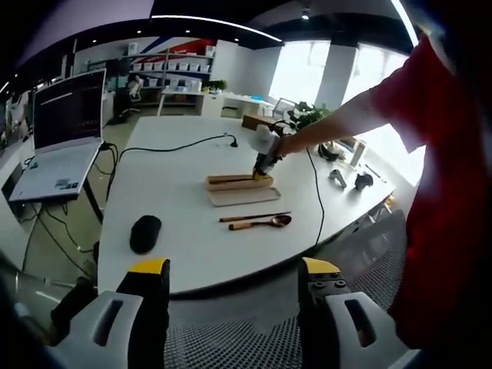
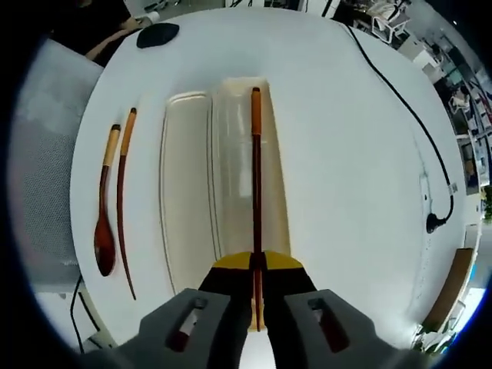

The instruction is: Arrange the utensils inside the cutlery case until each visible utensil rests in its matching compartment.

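Note:
My right gripper point(image 2: 257, 265) is shut on the near end of a brown chopstick point(image 2: 256, 169) with an orange tip. The chopstick runs lengthwise over the clear tray of the cutlery case point(image 2: 231, 123), and the cream lid point(image 2: 187, 192) lies beside the tray. Left of the case, a wooden spoon point(image 2: 104, 207) and a second chopstick point(image 2: 123, 200) rest on the white table. In the left gripper view a hand holds the right gripper point(image 1: 265, 163) down on the case point(image 1: 240, 188), with the spoon point(image 1: 265, 223) nearer. My left gripper point(image 1: 234, 269) hangs open off the table's edge, holding nothing.
A black oval object point(image 1: 145, 233) lies near the table's front edge. A black cable point(image 2: 407, 115) crosses the table and ends in a plug point(image 2: 436, 223). A laptop point(image 1: 65, 131) stands on a side desk at left. A mesh chair point(image 1: 231, 338) sits under my left gripper.

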Demonstrator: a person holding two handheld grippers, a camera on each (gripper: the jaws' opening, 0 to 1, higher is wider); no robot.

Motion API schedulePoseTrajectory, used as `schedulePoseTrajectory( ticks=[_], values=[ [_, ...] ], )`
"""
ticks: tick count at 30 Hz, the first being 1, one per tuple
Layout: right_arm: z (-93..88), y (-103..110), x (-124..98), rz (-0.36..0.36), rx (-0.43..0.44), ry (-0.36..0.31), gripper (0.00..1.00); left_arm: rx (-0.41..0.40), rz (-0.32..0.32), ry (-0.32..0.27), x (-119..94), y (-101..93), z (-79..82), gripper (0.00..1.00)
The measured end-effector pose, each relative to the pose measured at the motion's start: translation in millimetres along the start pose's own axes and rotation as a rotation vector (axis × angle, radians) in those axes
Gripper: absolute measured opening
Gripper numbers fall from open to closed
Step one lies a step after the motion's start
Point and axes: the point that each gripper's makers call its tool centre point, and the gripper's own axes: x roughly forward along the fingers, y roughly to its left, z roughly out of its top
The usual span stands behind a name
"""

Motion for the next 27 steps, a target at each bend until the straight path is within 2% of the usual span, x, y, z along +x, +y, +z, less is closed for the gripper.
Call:
schedulePoseTrajectory(
  ticks=[3,6,9,13,19,24,26,27],
  values=[
    [-2.4,-6,5,-0.012,-0.007,-0.007,0.0,0.024,0.002,0.006,-1,-0.3,0.5,0.69],
    [-4.6,-7,3,0.0,0.011,-0.011,0.01,-0.002,-0.005,0.003,1,0.8,-0.5,0.69],
    [-3.8,0,-3,-0.004,0.036,-0.024,0.01,0.035,-0.002,0.017,0,0.9,-0.7,0.69],
    [-8.9,-4,-3,-0.012,0.032,-0.014,0.0,0.005,-0.001,-0.007,-1,4.3,3.1,0.69],
    [-5.3,-2,-7,-0.021,0.054,-0.022,0.0,0.017,0.001,-0.005,-3,2.9,2.2,0.69],
    [-1.6,3,-14,-0.027,0.037,-0.026,0.01,0.028,0.009,-0.007,-6,3.5,3.1,0.69],
    [2.1,0,-17,-0.044,0.102,-0.061,0.03,0.035,0.018,-0.011,-6,5.0,4.2,0.68],
    [0.9,0,-19,-0.033,0.101,-0.057,0.04,0.035,0.019,-0.012,-7,5.4,4.7,0.68]
  ],
)
